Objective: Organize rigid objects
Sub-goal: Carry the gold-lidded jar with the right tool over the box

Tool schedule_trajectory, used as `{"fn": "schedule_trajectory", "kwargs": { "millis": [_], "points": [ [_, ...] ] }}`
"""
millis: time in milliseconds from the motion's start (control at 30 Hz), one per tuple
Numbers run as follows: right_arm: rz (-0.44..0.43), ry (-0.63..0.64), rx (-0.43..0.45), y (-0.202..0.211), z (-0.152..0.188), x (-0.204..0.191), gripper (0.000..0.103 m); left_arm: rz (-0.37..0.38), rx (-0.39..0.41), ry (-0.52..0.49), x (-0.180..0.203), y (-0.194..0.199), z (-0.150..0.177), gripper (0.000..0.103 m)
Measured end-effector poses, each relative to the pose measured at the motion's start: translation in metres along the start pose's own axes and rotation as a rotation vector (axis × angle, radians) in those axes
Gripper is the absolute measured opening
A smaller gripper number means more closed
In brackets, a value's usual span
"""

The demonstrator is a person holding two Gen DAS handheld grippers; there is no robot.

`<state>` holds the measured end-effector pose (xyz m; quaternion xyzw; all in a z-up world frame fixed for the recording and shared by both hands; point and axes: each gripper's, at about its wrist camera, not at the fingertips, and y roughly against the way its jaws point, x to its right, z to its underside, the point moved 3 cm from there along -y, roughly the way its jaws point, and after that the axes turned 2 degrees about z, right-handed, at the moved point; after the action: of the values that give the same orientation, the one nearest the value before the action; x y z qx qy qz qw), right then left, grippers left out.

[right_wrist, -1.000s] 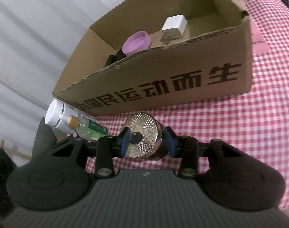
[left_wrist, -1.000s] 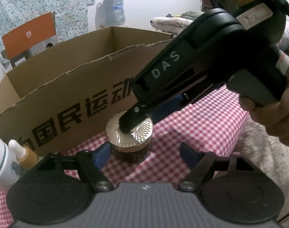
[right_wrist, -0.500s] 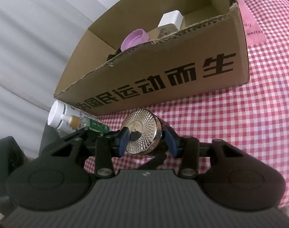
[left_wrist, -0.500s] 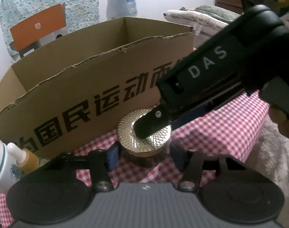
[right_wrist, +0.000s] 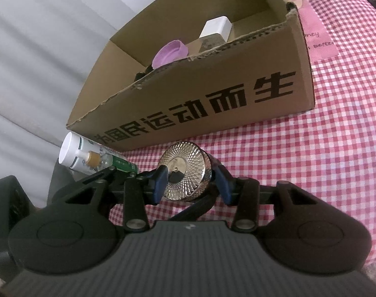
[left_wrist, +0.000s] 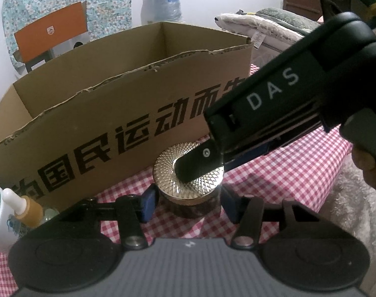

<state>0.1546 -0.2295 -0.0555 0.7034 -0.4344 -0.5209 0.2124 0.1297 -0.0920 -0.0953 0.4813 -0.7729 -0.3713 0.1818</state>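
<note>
A dark glass jar with a gold faceted lid (left_wrist: 168, 168) stands just in front of the cardboard box (left_wrist: 113, 113) on the checked cloth. My left gripper (left_wrist: 188, 205) is shut on the jar's body, a blue pad at each side under the lid. My right gripper (right_wrist: 190, 183) is shut on the same jar (right_wrist: 188, 173) end to end. One of its pads presses the lid's face and the other the base. From the left wrist its upper finger (left_wrist: 197, 165) lies across the lid. Its lower finger is hidden.
The open box (right_wrist: 212, 94) holds a purple cap (right_wrist: 170, 53), a white block (right_wrist: 216, 28) and something dark. A white bottle (right_wrist: 71, 156) and a small dropper bottle (right_wrist: 96, 160) lie left of the jar. A person's hand (left_wrist: 371, 173) grips the right tool.
My left gripper has moved in on the jar, and its jaws have gone from wide apart to closed against the jar's sides. The right gripper has kept its grip and place.
</note>
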Motion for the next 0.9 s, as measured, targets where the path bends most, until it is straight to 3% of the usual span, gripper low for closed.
{"fn": "schedule_trajectory", "kwargs": {
  "millis": [900],
  "points": [
    [-0.047, -0.084, -0.027, -0.008, -0.002, 0.01, 0.052, -0.005, -0.067, 0.048, -0.005, -0.021, -0.016, 0.057]
  ]
}}
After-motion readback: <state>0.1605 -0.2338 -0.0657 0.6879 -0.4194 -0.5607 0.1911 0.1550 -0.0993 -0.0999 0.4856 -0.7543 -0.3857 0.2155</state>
